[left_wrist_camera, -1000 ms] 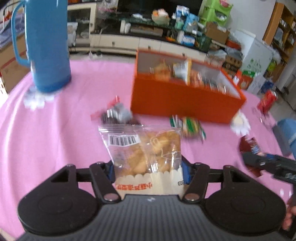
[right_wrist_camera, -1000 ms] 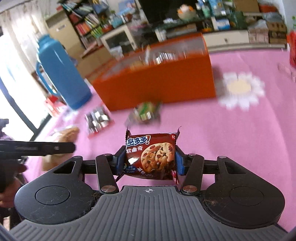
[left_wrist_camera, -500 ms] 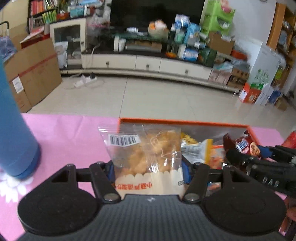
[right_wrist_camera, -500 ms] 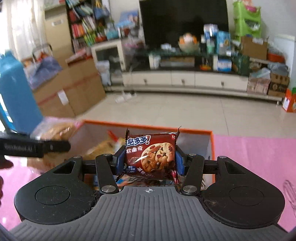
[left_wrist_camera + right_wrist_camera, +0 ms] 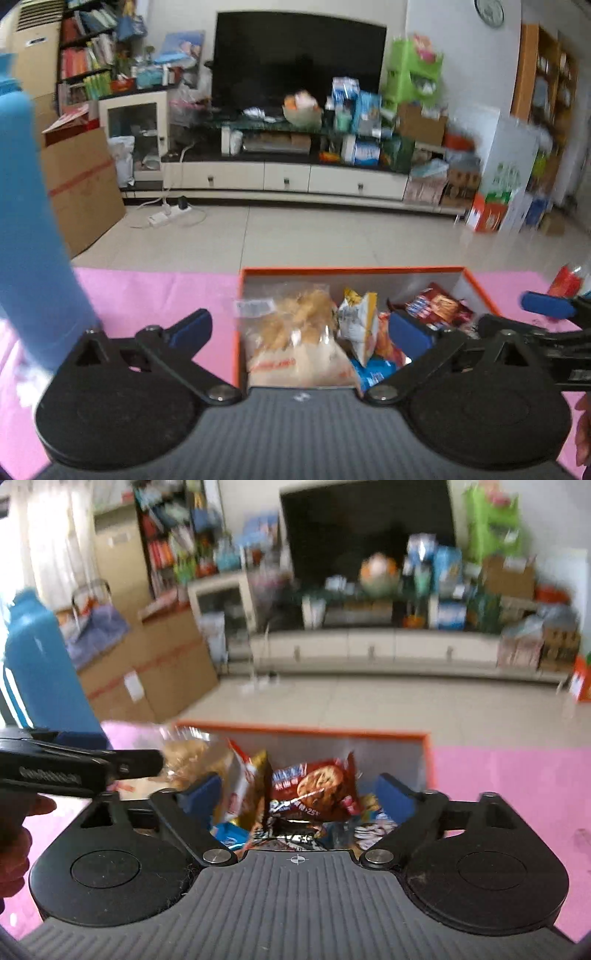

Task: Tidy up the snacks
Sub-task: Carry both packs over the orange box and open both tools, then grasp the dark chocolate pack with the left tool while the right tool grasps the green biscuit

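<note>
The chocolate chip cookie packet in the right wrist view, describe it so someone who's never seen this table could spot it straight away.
Find the orange box on the pink tablecloth. Among the snacks heaped inside, the cookie packet lies toward the middle, between the open right gripper fingers. It is the dark red wrapper with a chocolate chip cookie pictured on it, unlike the clear pastry bag at the box's left end.
</note>
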A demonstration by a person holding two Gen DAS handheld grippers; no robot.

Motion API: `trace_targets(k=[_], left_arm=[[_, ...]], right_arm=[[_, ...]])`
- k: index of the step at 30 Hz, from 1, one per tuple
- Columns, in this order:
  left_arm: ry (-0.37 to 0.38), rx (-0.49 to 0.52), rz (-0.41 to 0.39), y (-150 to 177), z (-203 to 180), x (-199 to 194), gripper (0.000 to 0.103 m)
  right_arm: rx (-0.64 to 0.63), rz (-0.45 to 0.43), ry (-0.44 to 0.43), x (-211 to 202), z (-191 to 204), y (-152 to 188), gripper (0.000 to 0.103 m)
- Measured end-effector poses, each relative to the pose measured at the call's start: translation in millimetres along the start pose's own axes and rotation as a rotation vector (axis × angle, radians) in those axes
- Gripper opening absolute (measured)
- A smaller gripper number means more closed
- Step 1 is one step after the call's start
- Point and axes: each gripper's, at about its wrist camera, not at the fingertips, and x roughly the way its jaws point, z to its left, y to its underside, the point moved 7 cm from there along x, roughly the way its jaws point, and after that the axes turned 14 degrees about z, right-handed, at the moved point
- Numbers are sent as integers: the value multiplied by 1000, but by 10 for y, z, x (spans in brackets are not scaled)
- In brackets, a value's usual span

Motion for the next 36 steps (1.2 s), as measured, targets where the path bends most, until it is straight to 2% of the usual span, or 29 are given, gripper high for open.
trace_targets(k=[1,4,6,9,11,14,16,19,21,23,24,25,28,30,33,35,36], left_arm=[[7,-12,-2,108,2,-96,100],[7,-52,37,542,38,-286,100],[3,-78,97,916,28,-296,100],[6,-88,212,1370,-58,-157,100],[-8,-68,262,1481,-179,-31,100],[-29,13,253,1369,-407,125,100],[-41,40,249,1208,-535,309,100],[-36,67,279,1050,-699,647,96],[-36,75,314,1051,-779,823,80],[-30,75,328,1039,-821,948,73],[-12,70,337,1035,-844,986,62],[15,60,341,1035,-876,994,60],[34,83,355,1142,-993,916,59],[75,100,369,1311,-1100,797,59],[132,69,390,1595,-1221,585,58],[140,71,388,1763,-1351,457,58],[152,90,390,1850,-1444,393,61]], right_arm=[[7,-35,-4,-195,9,54,88],[29,-70,-28,-595,44,398,88],[45,-47,-42,-684,37,695,88],[104,22,-39,-584,-65,1198,88],[198,50,-68,-479,-224,1473,88],[369,43,-120,-407,-486,1821,87],[460,73,-144,-388,-683,1859,84],[526,-10,-121,-591,-977,1826,88],[549,-34,-91,-668,-1111,1847,88],[586,-37,-95,-670,-1197,1873,88],[602,-30,-107,-653,-1218,1879,88],[613,-18,-122,-625,-1218,1893,88],[599,11,-151,-550,-1124,1872,88],[580,6,-139,-586,-1078,1863,88],[585,-4,-120,-602,-1102,1861,88],[592,8,-120,-571,-1109,1881,88],[592,16,-120,-555,-1107,1889,88]])
